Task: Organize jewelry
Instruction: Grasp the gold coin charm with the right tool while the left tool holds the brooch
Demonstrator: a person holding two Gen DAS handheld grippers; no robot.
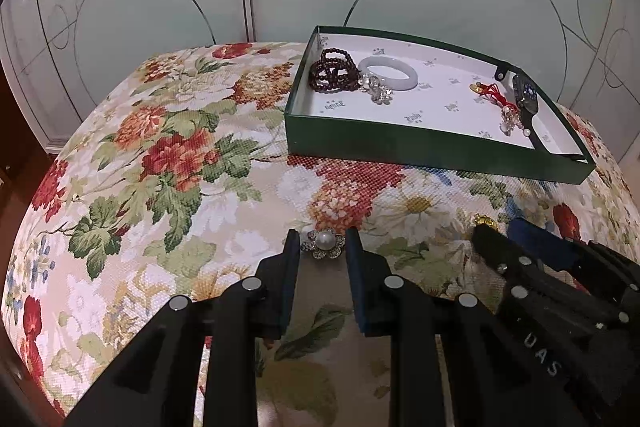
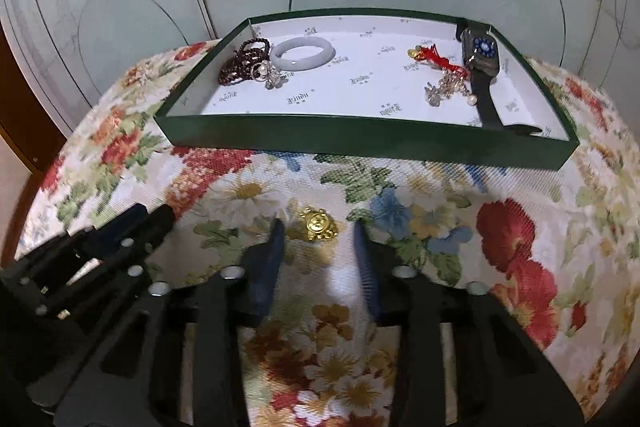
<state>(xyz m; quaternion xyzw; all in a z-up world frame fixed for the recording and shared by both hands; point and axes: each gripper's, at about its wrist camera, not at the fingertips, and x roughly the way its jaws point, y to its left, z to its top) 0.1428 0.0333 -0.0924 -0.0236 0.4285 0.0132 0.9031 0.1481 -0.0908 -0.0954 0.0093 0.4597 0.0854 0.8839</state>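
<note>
The left claw [image 1: 323, 241] sits low over the flowery cloth worktop [image 1: 168, 155]. Its two fingers are apart, and a small flower-shaped brooch with a round white pearl [image 1: 324, 242] lies on the cloth right between their tips. I cannot tell if the fingers touch it.

The right claw [image 2: 318, 233] is just beside the left one. Its fingers are apart too, with a shiny gold charm [image 2: 318, 225] lying on the cloth between the tips.

Behind them stands a flat dark green box with a white paper floor [image 2: 360, 139]. In its left back corner lie a dark red bead bracelet [image 2: 240, 61], a pale white stone bangle [image 2: 302, 54] and some clear sparkly pieces [image 2: 272, 75]. On its right side lie a red cord with gold bits [image 2: 434, 57], more clear beads [image 2: 448, 87] and a black wrist watch [image 2: 482, 67].
</note>
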